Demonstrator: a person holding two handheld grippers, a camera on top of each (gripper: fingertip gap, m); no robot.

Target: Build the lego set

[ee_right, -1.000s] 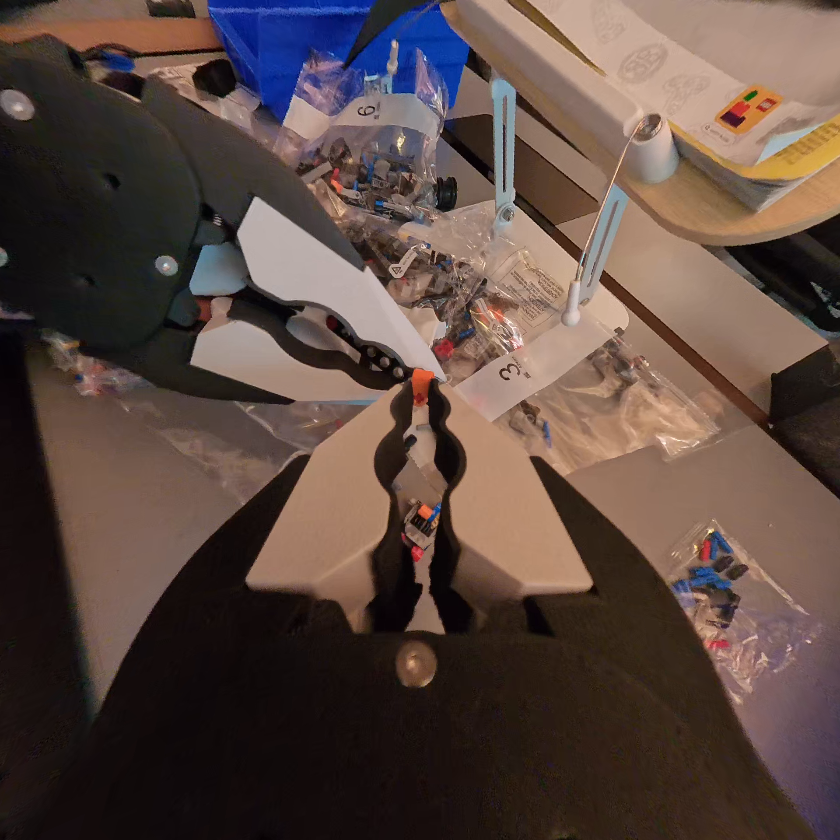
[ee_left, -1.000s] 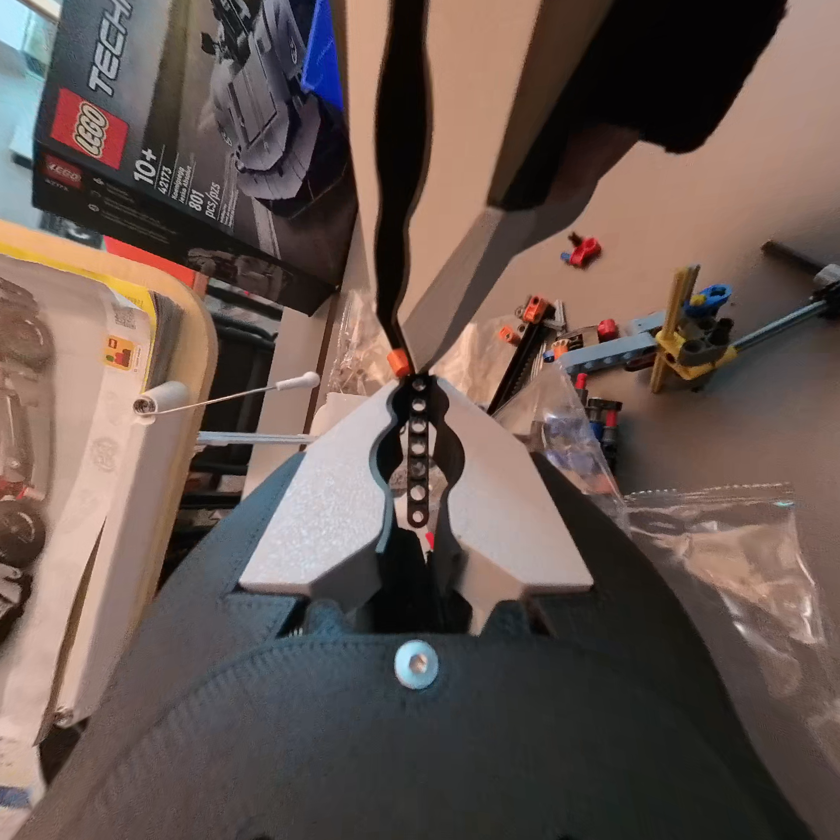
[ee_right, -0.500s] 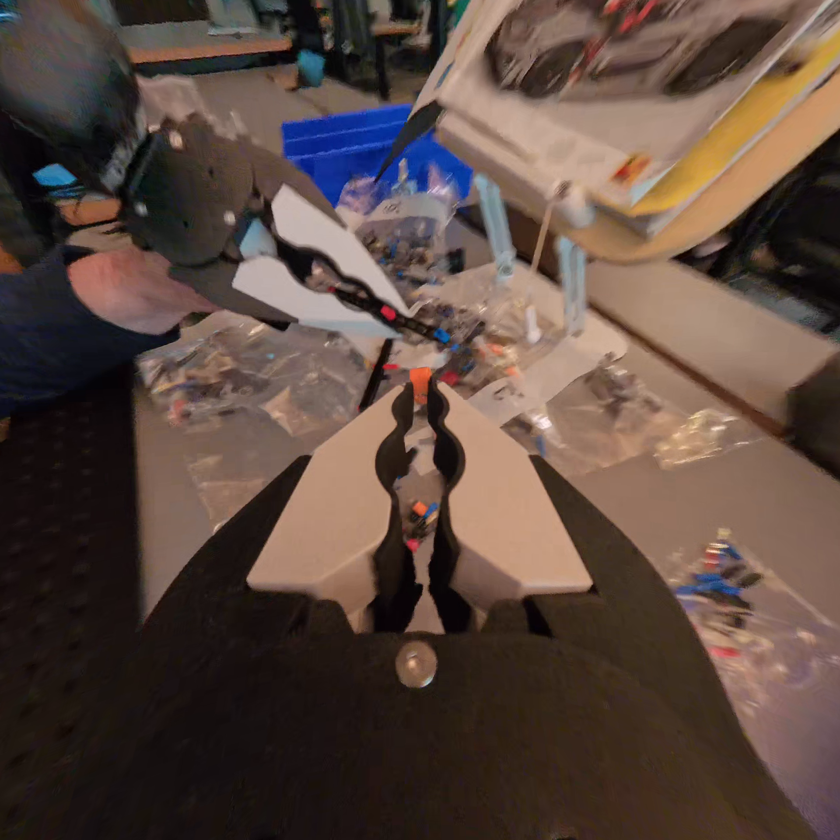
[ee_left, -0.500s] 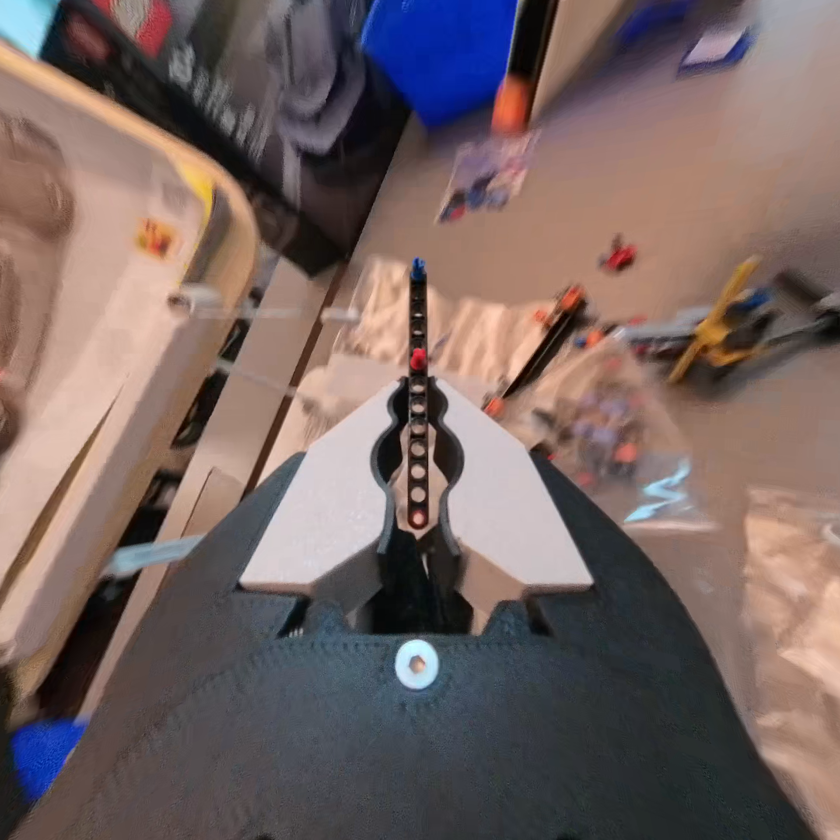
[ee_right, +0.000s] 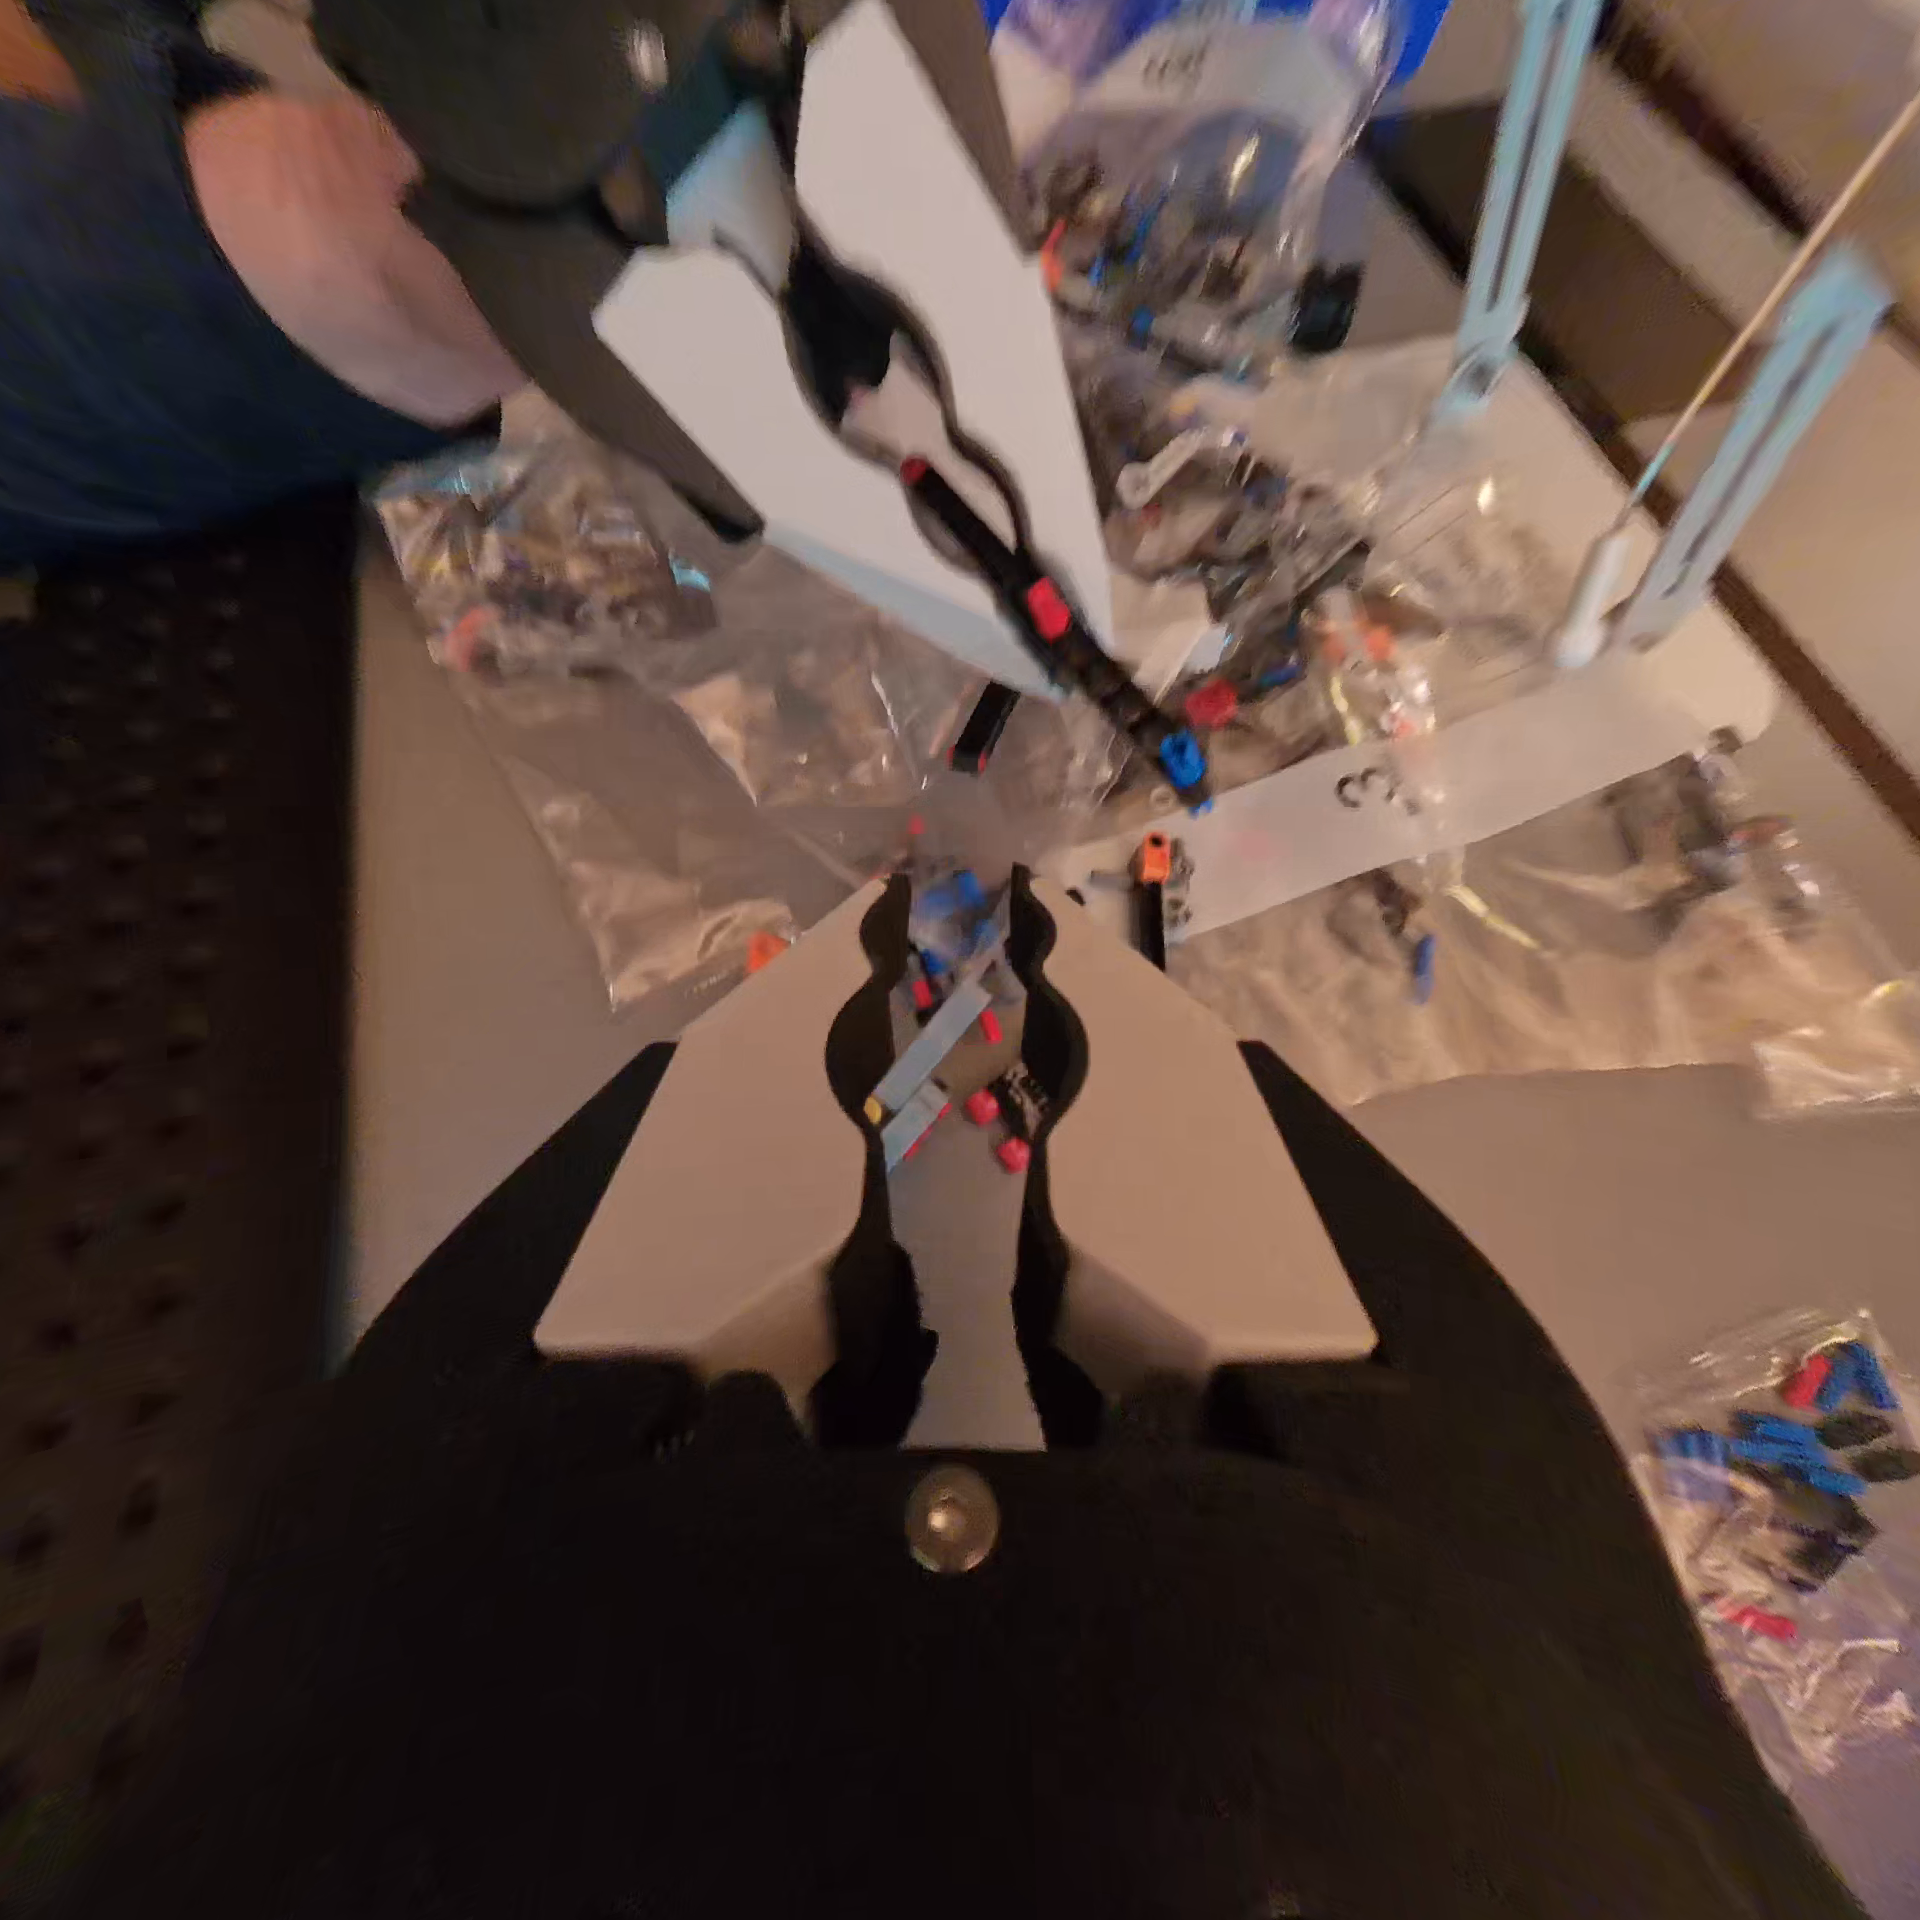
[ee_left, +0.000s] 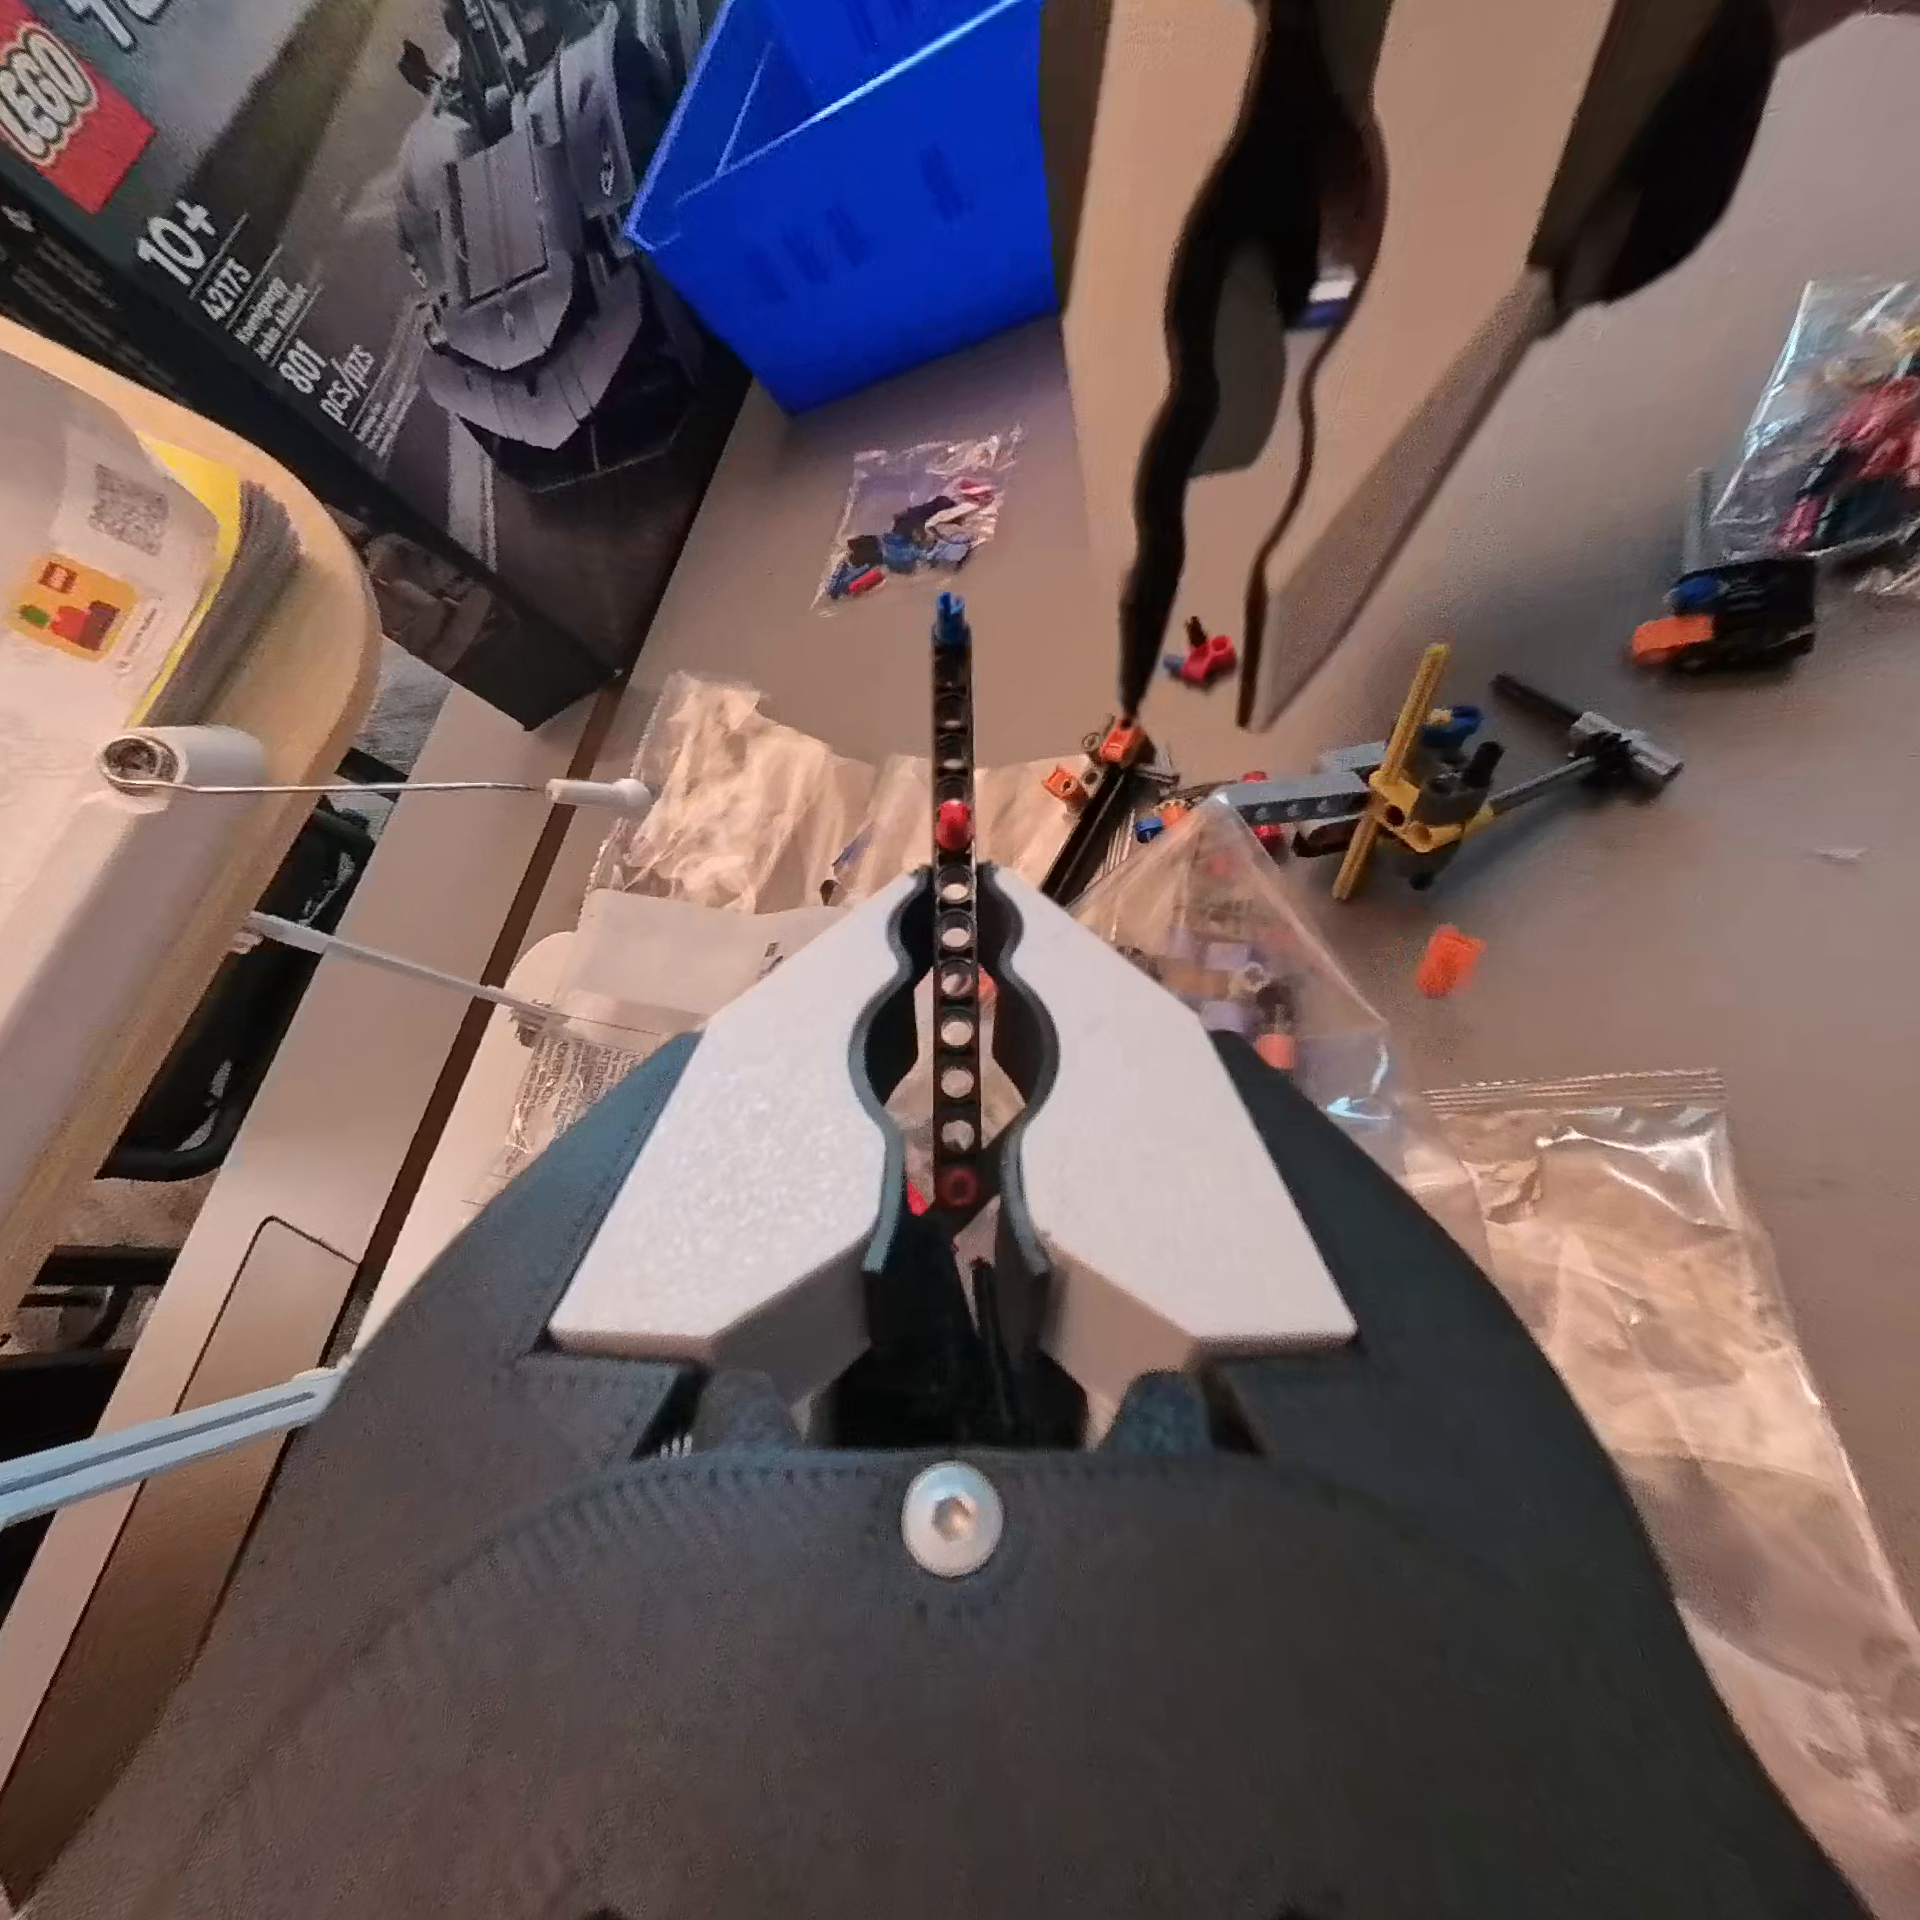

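My left gripper (ee_left: 956,883) is shut on a long black holed beam (ee_left: 954,1039) that sticks out ahead, with a red pin (ee_left: 950,826) midway and a blue pin (ee_left: 948,613) at its far end. It also shows in the right wrist view (ee_right: 1081,665), held over the parts bags. My right gripper (ee_right: 961,878) is open and empty above loose grey and red parts (ee_right: 935,1039). In the left wrist view it (ee_left: 1190,707) hangs open just above an orange piece (ee_left: 1120,743) on a black frame. That orange piece also shows in the right wrist view (ee_right: 1151,857).
The set's box (ee_left: 312,260), a blue bin (ee_left: 862,208) and an instruction booklet on a stand (ee_left: 104,582) are at left. A yellow and grey sub-assembly (ee_left: 1392,800), a loose orange part (ee_left: 1449,961), parts bags (ee_right: 1787,1455) and a person's arm (ee_right: 312,260) lie around. Some 5 cm of space lies between my two pairs of fingers.
The right gripper has opened and no longer holds the orange piece it pinched. It has pulled away from the beam, and both grippers have swung over the table.
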